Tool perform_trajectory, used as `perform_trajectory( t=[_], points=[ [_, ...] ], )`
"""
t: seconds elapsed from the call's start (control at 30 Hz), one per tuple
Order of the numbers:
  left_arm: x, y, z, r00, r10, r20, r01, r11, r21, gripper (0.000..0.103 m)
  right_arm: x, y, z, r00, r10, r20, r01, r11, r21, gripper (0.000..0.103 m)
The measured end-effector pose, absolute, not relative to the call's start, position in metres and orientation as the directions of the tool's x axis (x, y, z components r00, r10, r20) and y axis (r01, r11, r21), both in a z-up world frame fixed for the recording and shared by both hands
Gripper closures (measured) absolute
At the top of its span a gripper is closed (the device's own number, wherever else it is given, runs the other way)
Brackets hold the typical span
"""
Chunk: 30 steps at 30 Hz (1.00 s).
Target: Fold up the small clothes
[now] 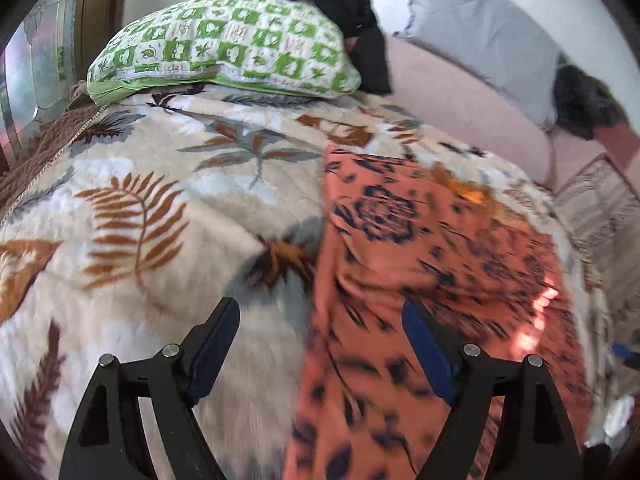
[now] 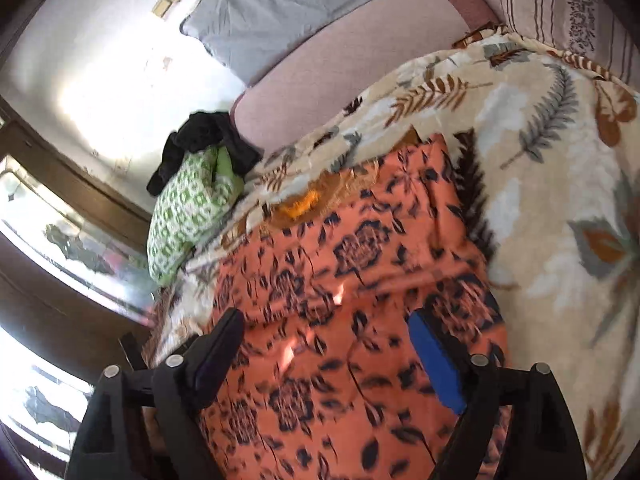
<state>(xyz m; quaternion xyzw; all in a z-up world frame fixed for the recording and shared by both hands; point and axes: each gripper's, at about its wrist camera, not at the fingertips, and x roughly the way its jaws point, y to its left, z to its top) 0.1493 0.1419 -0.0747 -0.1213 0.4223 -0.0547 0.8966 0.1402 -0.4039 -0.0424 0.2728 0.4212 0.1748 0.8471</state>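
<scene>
Garments to fold: one orange cloth [image 1: 420, 248] with a dark flower print, lying spread flat on the leaf-patterned blanket [image 1: 160, 208] that covers the bed.
Other cloth: one black garment [image 1: 340, 8] heaped on top of the green-and-white pillow [image 1: 224, 48], at the far end of the blanket.
Pillows and cushions: one green-and-white, one grey pillow [image 2: 288, 4] leaning on the wall, one striped cushion [image 2: 560, 4] at the bed's edge.
Left gripper [image 1: 320, 320]: jaws wide apart, nothing between them; it hangs over the orange cloth's edge, where cloth meets blanket.
Right gripper [image 2: 326, 332]: jaws wide apart, nothing gripped; it hangs over the middle of the orange cloth.
Cut off: the cloth's near end runs out of both views, under the grippers.
Hard to make out: motion blur smears the near print; a small yellow-orange patch [image 2: 300, 202] at the cloth's far edge cannot be identified.
</scene>
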Motion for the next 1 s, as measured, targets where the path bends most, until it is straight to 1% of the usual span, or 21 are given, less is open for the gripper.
perform_trajectory(
  t=[0.07,0.13,0.2,0.33,0.4,0.5,0.57,0.63,0.7,0.73,0.77,0.8,0.83,0.87,0.9,0.93,0.97,1.0],
  points=[
    [0.109,0.145,-0.065,0.612,-0.275,-0.741,0.057,0.95,-0.306,0.019,0.108,-0.409,-0.06,0.489,0.49,-0.722,-0.089,0.851,0.517,0.014],
    [0.075,0.149,-0.065,0.576,-0.32,-0.752,0.086,0.939,-0.334,0.019,0.081,-0.417,-0.076,0.425,0.488,-0.762,-0.118,0.865,0.488,0.014],
    [0.046,0.154,-0.069,0.548,-0.325,-0.771,0.076,0.937,-0.341,0.019,0.061,-0.43,-0.096,0.369,0.498,-0.784,-0.096,0.86,0.501,0.014],
    [0.004,0.16,-0.097,0.471,-0.335,-0.816,0.033,0.931,-0.363,0.019,0.035,-0.442,-0.12,0.325,0.567,-0.757,-0.09,0.815,0.572,0.014],
    [-0.005,0.161,-0.109,0.443,-0.339,-0.83,0.016,0.929,-0.371,0.019,0.03,-0.443,-0.126,0.331,0.551,-0.766,-0.083,0.826,0.558,0.014],
    [-0.006,0.16,-0.12,0.425,-0.333,-0.842,-0.023,0.926,-0.377,0.019,0.03,-0.444,-0.135,0.349,0.566,-0.747,-0.07,0.811,0.581,0.014],
    [-0.005,0.158,-0.128,0.409,-0.348,-0.844,-0.028,0.919,-0.393,0.019,0.032,-0.437,-0.142,0.329,0.573,-0.751,-0.077,0.809,0.583,0.015],
    [-0.005,0.156,-0.135,0.396,-0.332,-0.856,-0.038,0.926,-0.377,0.019,0.034,-0.431,-0.146,0.31,0.564,-0.766,-0.075,0.817,0.572,0.015],
    [-0.006,0.153,-0.134,0.396,-0.318,-0.861,-0.033,0.932,-0.36,0.02,0.034,-0.43,-0.149,0.298,0.579,-0.759,-0.062,0.805,0.59,0.015],
    [-0.006,0.152,-0.133,0.396,-0.312,-0.863,-0.037,0.934,-0.355,0.025,0.033,-0.429,-0.151,0.289,0.577,-0.764,-0.058,0.807,0.588,0.018],
    [-0.007,0.151,-0.132,0.394,-0.297,-0.87,-0.038,0.94,-0.339,0.049,0.033,-0.428,-0.152,0.286,0.571,-0.769,-0.058,0.812,0.581,0.022],
    [-0.008,0.149,-0.133,0.384,-0.276,-0.881,-0.034,0.949,-0.312,0.076,0.032,-0.428,-0.151,0.287,0.575,-0.766,-0.049,0.808,0.588,0.031],
    [-0.008,0.149,-0.134,0.374,-0.27,-0.887,-0.036,0.952,-0.305,0.085,0.03,-0.429,-0.152,0.287,0.589,-0.755,-0.038,0.795,0.606,0.047],
    [-0.008,0.152,-0.134,0.374,-0.275,-0.886,-0.044,0.949,-0.313,0.086,0.027,-0.429,-0.153,0.29,0.598,-0.747,-0.035,0.787,0.617,0.056],
    [-0.008,0.154,-0.135,0.372,-0.285,-0.884,-0.054,0.944,-0.327,0.086,0.024,-0.429,-0.154,0.297,0.596,-0.746,-0.03,0.787,0.617,0.062],
    [-0.007,0.155,-0.136,0.367,-0.293,-0.883,-0.062,0.939,-0.337,0.086,0.023,-0.43,-0.154,0.302,0.593,-0.746,-0.018,0.786,0.618,0.062],
    [-0.006,0.157,-0.137,0.363,-0.301,-0.882,-0.07,0.935,-0.348,0.081,0.023,-0.432,-0.155,0.306,0.591,-0.747,-0.002,0.785,0.62,0.062],
    [-0.005,0.156,-0.137,0.356,-0.323,-0.877,-0.066,0.927,-0.369,0.067,0.024,-0.434,-0.157,0.306,0.578,-0.756,0.02,0.79,0.612,0.062]
  ],
)
